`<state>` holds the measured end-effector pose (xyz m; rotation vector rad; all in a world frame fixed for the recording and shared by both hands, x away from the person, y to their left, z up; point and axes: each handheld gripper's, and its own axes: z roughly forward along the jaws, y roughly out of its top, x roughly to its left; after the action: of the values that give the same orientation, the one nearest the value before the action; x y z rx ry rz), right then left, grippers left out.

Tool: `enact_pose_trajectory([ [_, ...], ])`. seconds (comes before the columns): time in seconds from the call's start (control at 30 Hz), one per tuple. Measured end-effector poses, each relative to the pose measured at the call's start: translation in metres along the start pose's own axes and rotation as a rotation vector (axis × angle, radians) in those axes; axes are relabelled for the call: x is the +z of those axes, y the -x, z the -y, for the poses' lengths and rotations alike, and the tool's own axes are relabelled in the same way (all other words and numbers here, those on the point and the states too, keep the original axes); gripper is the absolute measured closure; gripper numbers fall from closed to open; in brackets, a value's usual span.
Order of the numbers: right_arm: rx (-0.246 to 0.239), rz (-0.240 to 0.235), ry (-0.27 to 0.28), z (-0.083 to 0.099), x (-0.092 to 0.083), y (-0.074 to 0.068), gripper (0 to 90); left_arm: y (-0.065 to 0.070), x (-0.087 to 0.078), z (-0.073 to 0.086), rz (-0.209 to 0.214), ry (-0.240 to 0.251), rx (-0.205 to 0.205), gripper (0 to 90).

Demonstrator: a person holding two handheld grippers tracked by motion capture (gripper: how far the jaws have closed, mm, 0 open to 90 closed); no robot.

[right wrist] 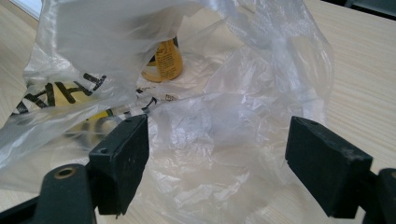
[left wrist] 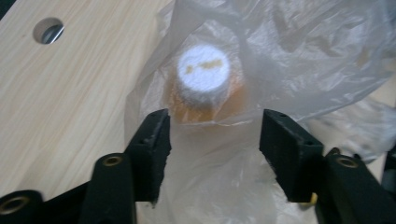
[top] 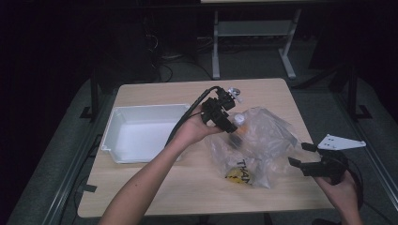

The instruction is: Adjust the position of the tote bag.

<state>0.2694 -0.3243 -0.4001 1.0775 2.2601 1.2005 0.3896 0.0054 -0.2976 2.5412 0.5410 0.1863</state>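
A crumpled clear plastic bag (top: 265, 138) with black lettering lies on the right half of the wooden table (top: 155, 187). Inside it stands an orange bottle with a white cap (left wrist: 204, 70), whose yellow label (right wrist: 164, 60) is seen through the film in the right gripper view. My left gripper (left wrist: 215, 126) hovers over the bag's left part (top: 233, 129), open, its jaws either side of loose film just short of the cap. My right gripper (top: 300, 153) stands open at the bag's right edge (right wrist: 217, 135), with nothing but film lying ahead of its pads.
A white plastic tray (top: 123, 112) sits on the table's left half, under the person's left forearm. A round hole (left wrist: 48, 30) pierces the tabletop near the bag. Beyond the far edge are dark floor and grey desk legs (top: 216, 51).
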Motion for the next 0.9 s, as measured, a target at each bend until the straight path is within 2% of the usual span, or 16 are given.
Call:
enact_pose_trajectory([
  [0.13,-0.003,0.001,0.001,0.000,0.000,0.000,21.2,-0.005,0.006,-0.001,-0.004,-0.026,-0.006,55.0],
  [0.3,0.000,0.001,0.003,0.000,0.000,0.000,21.2,-0.007,0.013,-0.001,-0.004,-0.045,-0.008,59.8],
  [0.33,0.000,0.001,0.003,0.000,-0.001,0.000,21.2,-0.008,0.014,-0.002,-0.011,-0.052,0.003,61.6],
  [0.5,0.000,0.001,0.003,0.000,-0.001,0.000,21.2,-0.009,0.019,-0.004,-0.007,-0.045,0.009,71.5],
  [0.57,-0.001,0.003,0.002,0.000,-0.001,0.000,21.2,-0.009,0.019,-0.004,0.002,-0.045,0.003,72.8],
  [0.7,0.002,0.003,0.002,0.000,-0.001,0.000,21.2,-0.009,0.019,-0.003,0.028,-0.048,0.010,81.9],
  [0.8,-0.002,0.003,0.002,0.000,-0.001,0.000,21.2,-0.009,0.019,-0.003,0.028,-0.053,0.020,87.9],
  [0.9,-0.001,0.003,0.002,0.000,-0.001,0.000,21.2,-0.009,0.017,-0.002,0.017,-0.047,0.017,90.0],
])
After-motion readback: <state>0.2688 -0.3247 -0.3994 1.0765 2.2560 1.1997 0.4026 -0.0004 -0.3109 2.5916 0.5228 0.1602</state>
